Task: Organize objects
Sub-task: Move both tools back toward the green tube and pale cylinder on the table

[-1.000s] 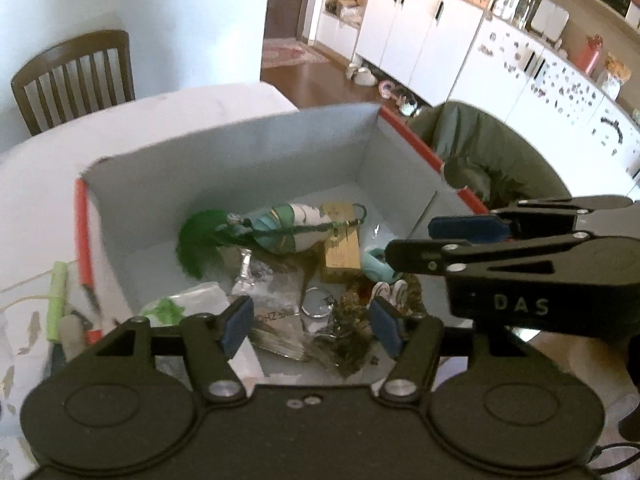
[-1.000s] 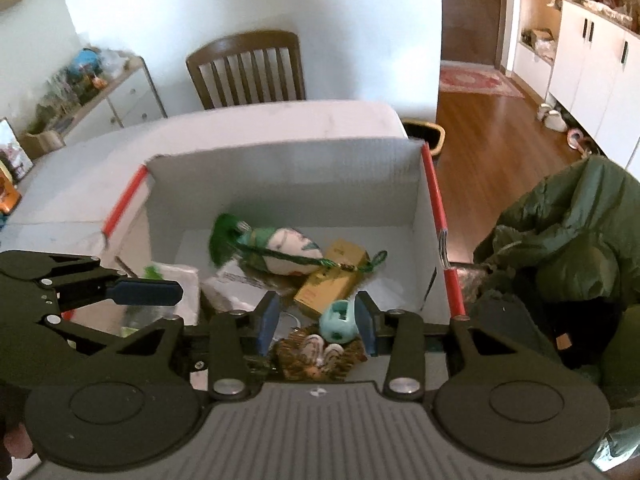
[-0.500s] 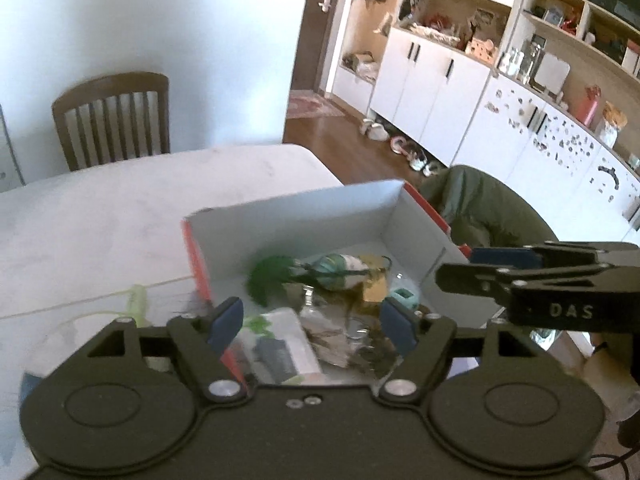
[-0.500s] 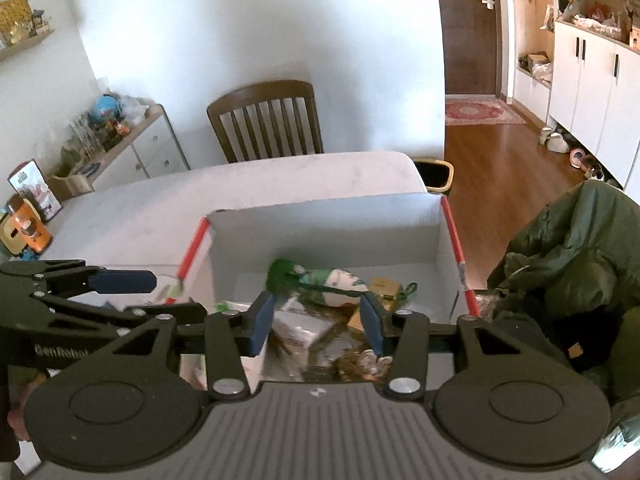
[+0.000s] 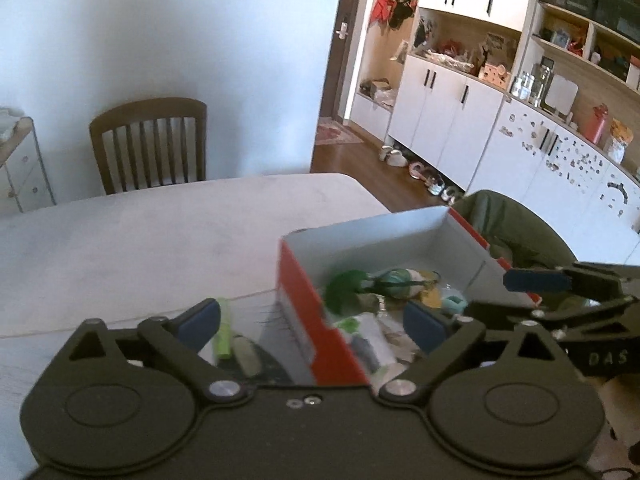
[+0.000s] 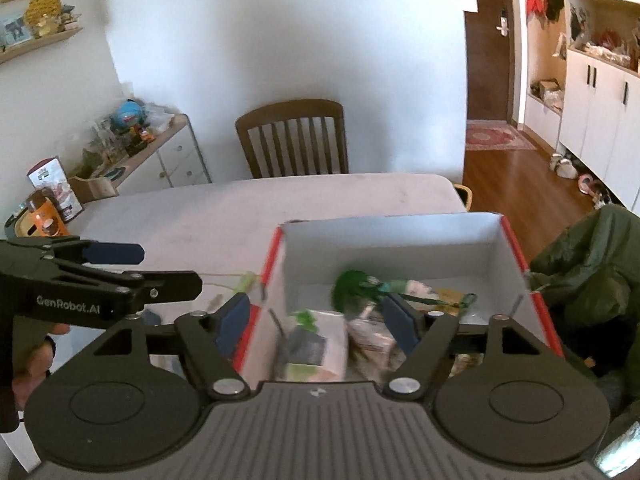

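Note:
A red cardboard box [image 5: 298, 312] [image 6: 516, 256] with a white inside stands on the pale table [image 5: 160, 232]. Small things lie in it: a green feathered toy [image 5: 344, 286] [image 6: 352, 286], a white packet [image 6: 320, 340], a teal piece [image 5: 454, 302]. My left gripper [image 5: 312, 320] is open and empty, high above the box's near left corner. My right gripper [image 6: 320, 316] is open and empty too, above the box's left wall. Each gripper shows in the other's view: the right [image 5: 536, 280] and the left [image 6: 112, 254].
A light green pen [image 5: 224, 328] and other small items lie on the table left of the box. A wooden chair [image 6: 294, 140] stands at the far side. A dark green jacket [image 6: 592, 272] lies right of the box. A sideboard [image 6: 160, 156] with clutter is at the left.
Both grippers have risen and pulled back from the box, so it looks smaller and lower. The right gripper's fingers have spread wider. Nothing was picked up.

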`<action>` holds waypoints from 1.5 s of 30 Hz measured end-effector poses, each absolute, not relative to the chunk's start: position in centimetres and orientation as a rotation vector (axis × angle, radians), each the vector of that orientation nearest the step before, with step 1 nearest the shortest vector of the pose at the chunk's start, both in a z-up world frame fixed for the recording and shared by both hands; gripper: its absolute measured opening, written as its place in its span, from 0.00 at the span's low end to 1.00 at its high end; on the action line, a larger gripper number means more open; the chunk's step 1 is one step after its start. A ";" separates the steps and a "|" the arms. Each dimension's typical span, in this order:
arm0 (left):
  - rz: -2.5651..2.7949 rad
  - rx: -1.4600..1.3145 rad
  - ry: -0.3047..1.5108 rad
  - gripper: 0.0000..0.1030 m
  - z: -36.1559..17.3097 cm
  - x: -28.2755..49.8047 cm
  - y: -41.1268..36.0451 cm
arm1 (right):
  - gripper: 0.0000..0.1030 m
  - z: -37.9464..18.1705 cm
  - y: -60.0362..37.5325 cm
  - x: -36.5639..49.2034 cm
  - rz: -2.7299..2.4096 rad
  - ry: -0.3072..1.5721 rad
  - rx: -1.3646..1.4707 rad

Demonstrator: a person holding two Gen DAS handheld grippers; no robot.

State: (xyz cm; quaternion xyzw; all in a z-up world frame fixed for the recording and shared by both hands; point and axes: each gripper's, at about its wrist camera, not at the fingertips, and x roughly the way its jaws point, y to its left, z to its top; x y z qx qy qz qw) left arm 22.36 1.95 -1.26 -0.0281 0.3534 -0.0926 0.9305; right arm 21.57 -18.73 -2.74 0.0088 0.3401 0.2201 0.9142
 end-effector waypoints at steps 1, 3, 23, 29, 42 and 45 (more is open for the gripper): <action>-0.183 -0.056 0.718 0.99 -1.2 22.3 2.5 | 0.77 -2.7 -18.1 21.4 0.458 0.696 0.013; -0.176 -0.054 0.708 0.99 -1.1 22.2 3.5 | 0.80 -2.7 -16.9 20.9 0.470 0.683 0.010; -0.125 -0.073 0.747 0.99 -4.9 25.6 13.2 | 0.81 -6.4 -5.7 20.0 0.466 0.768 0.009; -0.100 -0.068 0.775 0.99 -6.9 27.5 15.1 | 0.81 -7.9 -3.1 20.9 0.464 0.792 -0.008; -0.162 -0.066 0.854 0.99 -11.0 31.5 14.1 | 0.81 -14.0 0.8 23.3 0.347 0.845 -0.095; -0.171 -0.066 0.871 0.99 -11.7 32.6 13.5 | 0.81 -15.2 1.5 23.5 0.312 0.850 -0.088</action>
